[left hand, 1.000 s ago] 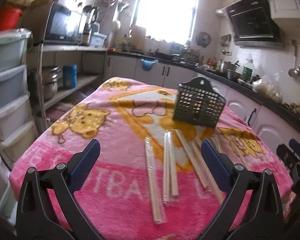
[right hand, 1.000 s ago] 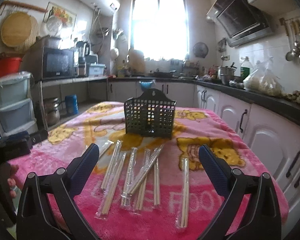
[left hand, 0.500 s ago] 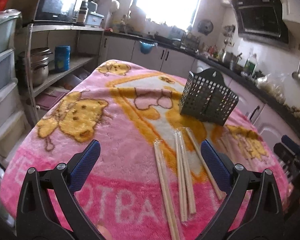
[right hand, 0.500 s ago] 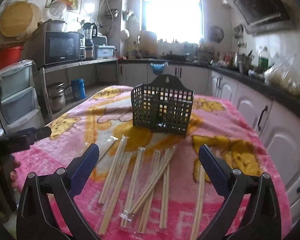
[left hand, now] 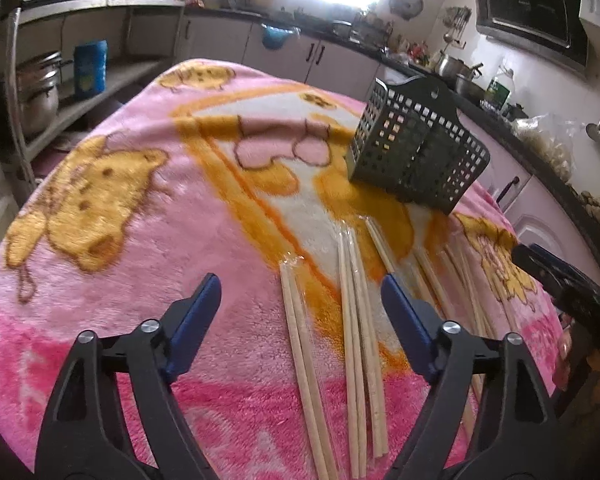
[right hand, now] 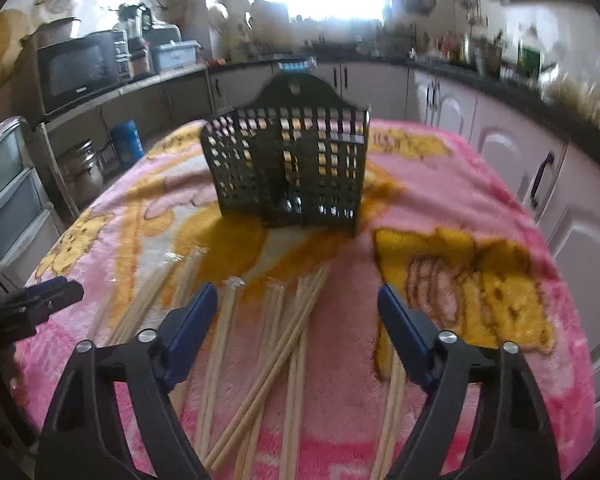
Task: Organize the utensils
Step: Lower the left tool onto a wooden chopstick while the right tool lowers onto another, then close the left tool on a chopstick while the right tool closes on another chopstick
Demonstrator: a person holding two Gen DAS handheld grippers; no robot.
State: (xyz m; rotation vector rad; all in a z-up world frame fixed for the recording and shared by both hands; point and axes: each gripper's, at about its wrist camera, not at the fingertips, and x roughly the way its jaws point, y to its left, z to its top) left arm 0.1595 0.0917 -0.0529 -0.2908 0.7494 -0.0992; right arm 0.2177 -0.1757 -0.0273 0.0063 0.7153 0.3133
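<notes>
My left gripper (left hand: 301,298) is wide open above the chopsticks (left hand: 356,320). My right gripper (right hand: 297,307) is wide open too, holding nothing. The chopsticks lie on the pink blanket (left hand: 148,216), near the black basket (right hand: 288,168).

A counter (left hand: 148,208) draped in a pink and orange cartoon-print blanket (right hand: 480,288) carries a black perforated utensil caddy (right hand: 296,168) standing upright toward its far end. Plastic-wrapped pairs of wooden chopsticks (left hand: 356,320) lie loose on the blanket nearer the cameras, some crossing.
</notes>
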